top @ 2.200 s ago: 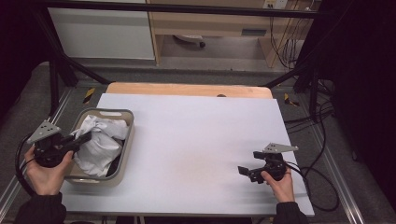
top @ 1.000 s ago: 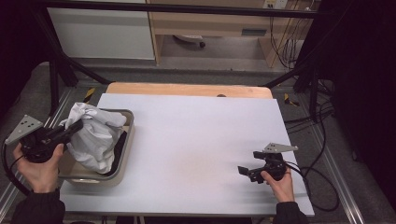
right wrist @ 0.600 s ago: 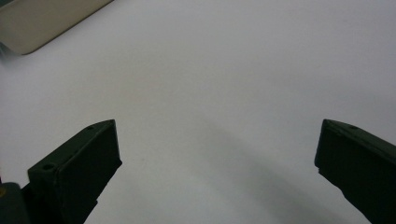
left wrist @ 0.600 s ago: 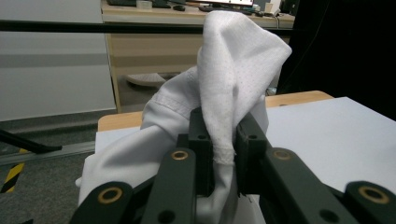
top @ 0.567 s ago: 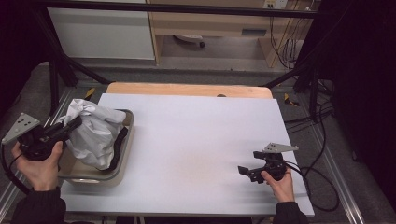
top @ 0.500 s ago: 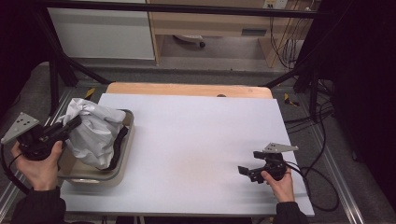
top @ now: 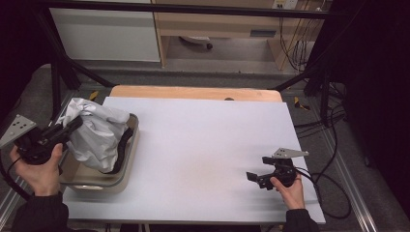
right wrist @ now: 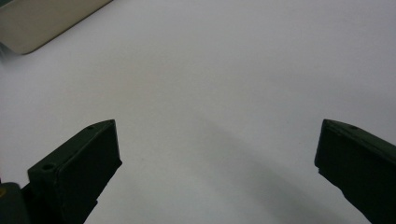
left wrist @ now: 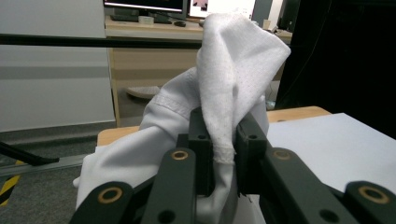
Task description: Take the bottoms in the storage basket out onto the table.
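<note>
A white cloth [top: 99, 133] hangs lifted above the metal tray [top: 126, 166] at the table's left edge, its lower end still in the tray. My left gripper [top: 72, 124] is shut on a fold of the white cloth [left wrist: 224, 88], which stands up between the jaws in the left gripper view [left wrist: 223, 149]. Something dark [top: 122, 145] lies in the tray against the cloth's right side. My right gripper [top: 255, 178] rests low over the white table near the front right, open with nothing between its jaws [right wrist: 215, 163].
The white tabletop [top: 208, 145] has a wooden strip [top: 193, 92] along its far edge. Black frame posts stand at both back corners. Cables [top: 333, 193] trail off the table's right side. A corner of the tray [right wrist: 42, 23] is at the top left of the right gripper view.
My left gripper has closed on the cloth and raised it up and leftward out of the tray. The right gripper has stayed where it was.
</note>
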Action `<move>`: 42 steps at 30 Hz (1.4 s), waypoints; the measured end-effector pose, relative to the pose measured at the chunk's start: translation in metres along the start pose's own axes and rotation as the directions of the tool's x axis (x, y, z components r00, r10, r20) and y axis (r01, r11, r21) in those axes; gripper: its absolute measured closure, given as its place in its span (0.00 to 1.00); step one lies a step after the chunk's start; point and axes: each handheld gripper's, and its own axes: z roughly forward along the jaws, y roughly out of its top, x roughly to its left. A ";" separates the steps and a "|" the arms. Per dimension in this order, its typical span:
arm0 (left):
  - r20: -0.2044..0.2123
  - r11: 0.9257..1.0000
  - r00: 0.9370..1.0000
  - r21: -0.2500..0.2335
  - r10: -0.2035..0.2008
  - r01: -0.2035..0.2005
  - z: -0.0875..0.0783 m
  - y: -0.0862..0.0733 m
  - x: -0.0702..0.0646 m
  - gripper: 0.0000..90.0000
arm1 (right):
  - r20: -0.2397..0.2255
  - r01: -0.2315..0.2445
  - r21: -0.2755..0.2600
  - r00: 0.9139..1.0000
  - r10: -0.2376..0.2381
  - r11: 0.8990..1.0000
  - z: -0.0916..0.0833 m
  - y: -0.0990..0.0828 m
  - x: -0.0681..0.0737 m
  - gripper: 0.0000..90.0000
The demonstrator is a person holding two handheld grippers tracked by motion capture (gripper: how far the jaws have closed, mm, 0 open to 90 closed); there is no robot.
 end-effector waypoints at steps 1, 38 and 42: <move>-0.001 1.000 1.000 -0.007 -0.002 0.002 0.000 0.000 0.000 0.87 | 0.000 0.000 0.000 1.000 0.000 1.000 0.000 0.000 0.000 0.01; 0.028 0.994 0.999 -0.105 -0.027 0.030 -0.002 0.014 -0.002 0.88 | 0.000 -0.001 0.003 1.000 0.001 1.000 0.000 0.000 0.000 0.01; 0.032 0.993 0.999 -0.112 -0.027 0.031 -0.001 0.016 -0.003 0.88 | 0.002 0.000 0.002 1.000 0.000 1.000 0.000 0.000 0.000 0.01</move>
